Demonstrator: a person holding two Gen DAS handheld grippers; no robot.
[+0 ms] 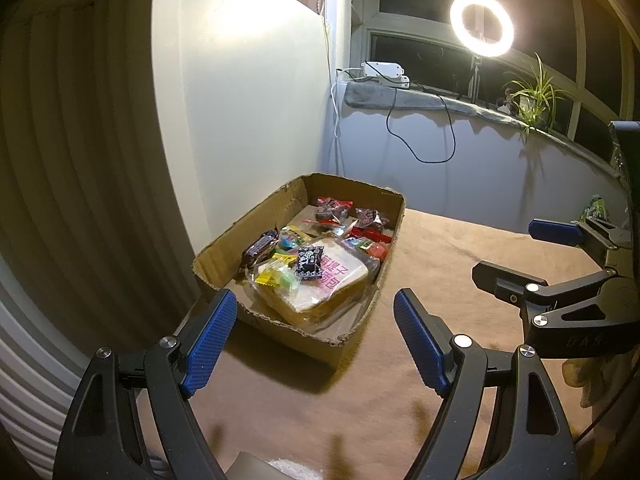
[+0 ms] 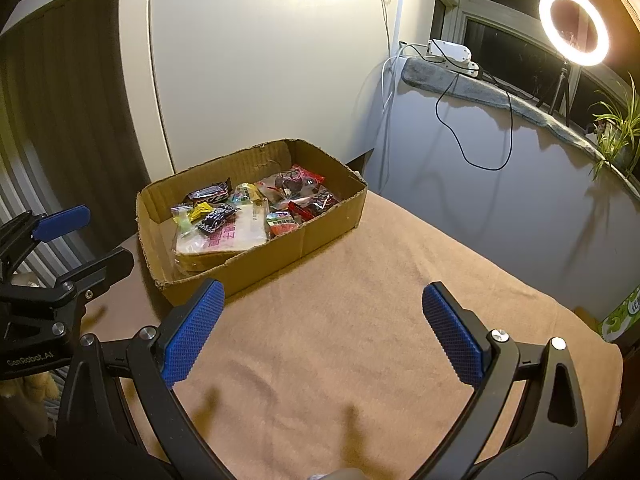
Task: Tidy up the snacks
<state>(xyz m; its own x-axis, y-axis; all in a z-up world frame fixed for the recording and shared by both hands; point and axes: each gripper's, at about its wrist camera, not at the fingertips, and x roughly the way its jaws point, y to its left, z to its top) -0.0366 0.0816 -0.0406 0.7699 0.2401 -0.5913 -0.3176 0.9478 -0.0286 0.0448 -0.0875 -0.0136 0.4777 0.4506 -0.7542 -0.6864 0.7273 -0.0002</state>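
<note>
The box sits on the tan-covered surface, close to the white wall panel, and it serves as the landmark here. All the snacks that can be made out lie inside it: a flat bread pack fills the near end, a small black sachet lies on top of that, a dark bar rests against the left wall, and reddish wrapped sweets crowd the far end. A green packet lies well apart from the box at the right edge of the surface (what it holds cannot be read).

The left gripper hovers just in front of the box's near wall with its fingers spread wide and nothing between them. The right gripper is off to the right of the box over bare cloth, its fingers likewise wide and empty.

As a judgement, everything here should be light. The film wrappers look slick and crinkly, so a shallow pinch may slide off; the twisted or sealed ends of the sweets offer a better hold than their rounded middles. The bread is soft and would crush under a hard squeeze, so it is best taken by an edge of its bag or across its thin side with gentle pressure. The bar seems the stiffest piece and could be gripped across its width. The cardboard walls are torn and floppy at the rim, and a snagged finger could drag the whole box.
</note>
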